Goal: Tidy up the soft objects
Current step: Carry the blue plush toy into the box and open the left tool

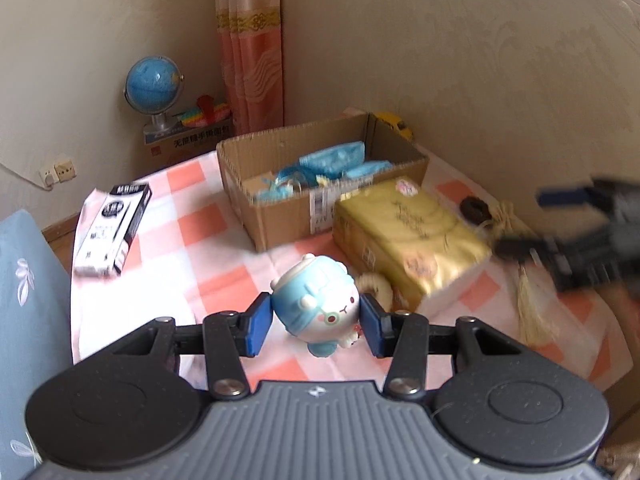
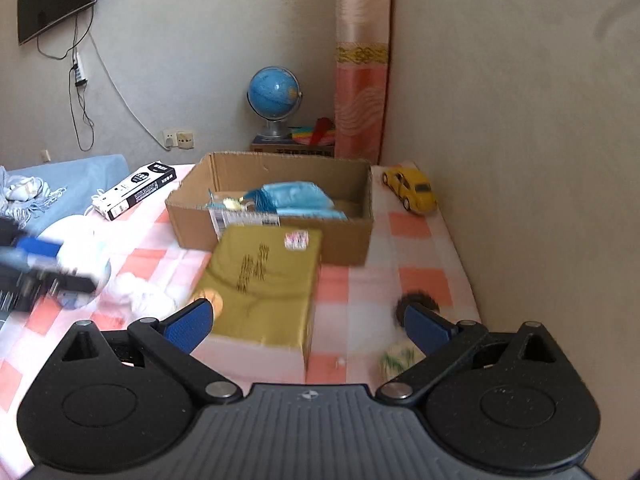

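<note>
Between my left gripper's (image 1: 316, 322) blue pads sits the blue-and-white plush toy (image 1: 318, 304), both pads pressed against its round body, so I read that claw as closed on it. I judge it is held by the widest part because soft stuffing gives, and a grip across the middle keeps it from squirting out. It hangs low over the pink-checked cloth (image 1: 208, 232), well short of the cardboard box (image 1: 280, 184), whose open top faces up and already holds blue soft items (image 1: 340, 162); that box looks like the natural destination.

My right gripper (image 2: 308, 328) hovers with its fingers spread wide and nothing between them, just above the near end of the gold tissue pack (image 2: 264, 284). That pack lies touching the box's front wall, so I expect it could be the next pick, though its width may strain the opening. A yellow toy car (image 2: 412, 190) rests near the wall, beside the box and clear of both claws.
</note>
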The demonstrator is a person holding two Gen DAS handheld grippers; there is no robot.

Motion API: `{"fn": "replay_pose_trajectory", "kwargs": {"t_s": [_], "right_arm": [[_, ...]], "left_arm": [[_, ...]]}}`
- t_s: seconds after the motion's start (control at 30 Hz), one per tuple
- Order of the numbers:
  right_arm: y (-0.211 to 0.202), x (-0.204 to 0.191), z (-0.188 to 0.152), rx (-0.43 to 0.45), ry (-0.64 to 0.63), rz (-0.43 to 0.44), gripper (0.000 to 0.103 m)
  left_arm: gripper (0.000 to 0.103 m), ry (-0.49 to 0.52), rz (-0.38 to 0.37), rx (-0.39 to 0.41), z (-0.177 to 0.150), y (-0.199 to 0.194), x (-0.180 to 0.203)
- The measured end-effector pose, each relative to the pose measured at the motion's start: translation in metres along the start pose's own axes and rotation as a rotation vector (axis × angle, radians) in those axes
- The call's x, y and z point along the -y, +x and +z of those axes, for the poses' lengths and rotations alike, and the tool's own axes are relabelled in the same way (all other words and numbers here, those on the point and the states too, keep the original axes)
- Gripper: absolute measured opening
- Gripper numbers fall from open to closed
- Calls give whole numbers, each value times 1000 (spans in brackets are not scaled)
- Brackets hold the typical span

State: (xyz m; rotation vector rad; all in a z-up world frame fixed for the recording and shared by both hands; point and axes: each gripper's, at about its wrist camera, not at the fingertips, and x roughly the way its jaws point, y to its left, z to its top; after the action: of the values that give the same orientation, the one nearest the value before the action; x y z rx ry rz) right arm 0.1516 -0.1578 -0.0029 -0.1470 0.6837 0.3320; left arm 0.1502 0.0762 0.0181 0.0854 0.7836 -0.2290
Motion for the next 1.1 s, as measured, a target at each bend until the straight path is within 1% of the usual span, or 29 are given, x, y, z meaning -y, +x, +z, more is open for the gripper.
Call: {"fn": "replay_pose_trajectory", "kwargs": {"t_s": [0.17,0.33,0.47,0.63,0.67,0.7,0.77,0.83,0.9,1.03,1.1], "right_arm": [[-11,5,-19,-10,6,-3,103],[-16,11,-22,-5,4,-20,103],[-20,18,-23,3,15,-27,103],[-19,27,-24,-5,35,-21,103],[-18,28,-25,-8,33,-22,103],[-17,29,-25,-11,33,-25,103],[-15,31,-25,-13,34,-28,103],[-15,34,-26,-13,40,-28,103],[-14,36,-26,-14,45,-26,103],[-15,38,-28,-10,51,-24,103],[-16,38,-29,-9,55,-23,103]], "left_arm": [[47,19,0,23,37,17,-2],[47,32,14,47,75,38,-7],[47,36,41,46,105,61,-11],[48,22,79,47,132,91,-18],[52,16,90,47,135,96,-20],[65,12,101,47,137,102,-21],[82,1,124,52,139,108,-23],[83,2,136,65,136,106,-22],[86,-9,139,63,134,102,-23],[87,-18,128,61,124,88,-22],[91,-18,130,64,119,79,-20]]}}
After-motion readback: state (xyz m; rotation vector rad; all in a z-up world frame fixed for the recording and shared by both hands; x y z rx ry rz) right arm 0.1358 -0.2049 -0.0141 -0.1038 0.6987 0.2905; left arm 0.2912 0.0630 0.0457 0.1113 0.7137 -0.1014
